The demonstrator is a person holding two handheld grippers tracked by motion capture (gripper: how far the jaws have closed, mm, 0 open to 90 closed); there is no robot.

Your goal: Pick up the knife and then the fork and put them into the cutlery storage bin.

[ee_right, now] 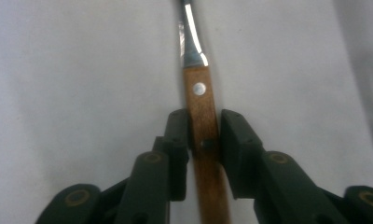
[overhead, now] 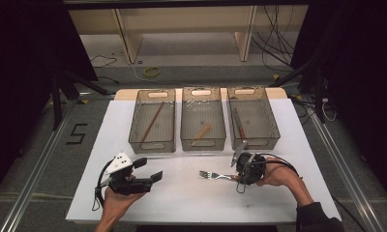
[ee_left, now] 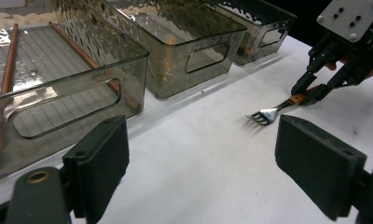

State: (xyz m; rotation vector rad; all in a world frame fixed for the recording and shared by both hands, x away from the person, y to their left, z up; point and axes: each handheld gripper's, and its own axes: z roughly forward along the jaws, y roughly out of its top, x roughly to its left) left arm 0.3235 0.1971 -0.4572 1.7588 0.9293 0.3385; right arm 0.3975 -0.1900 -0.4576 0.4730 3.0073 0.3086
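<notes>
- Right gripper [ee_right: 204,140] pinches the fork [ee_right: 201,107] by its wooden handle; a loose hold could let it swivel.
- Left gripper [ee_left: 201,163] waits, spread wide.

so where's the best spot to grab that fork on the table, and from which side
Grip the fork by its wooden handle, from above, jaws across the narrow width. It lies flat on the white table, so the handle's straight parallel edges suit the pads better than the thin metal neck or tines. The right gripper already straddles the handle that way, its pads at both edges.
</notes>
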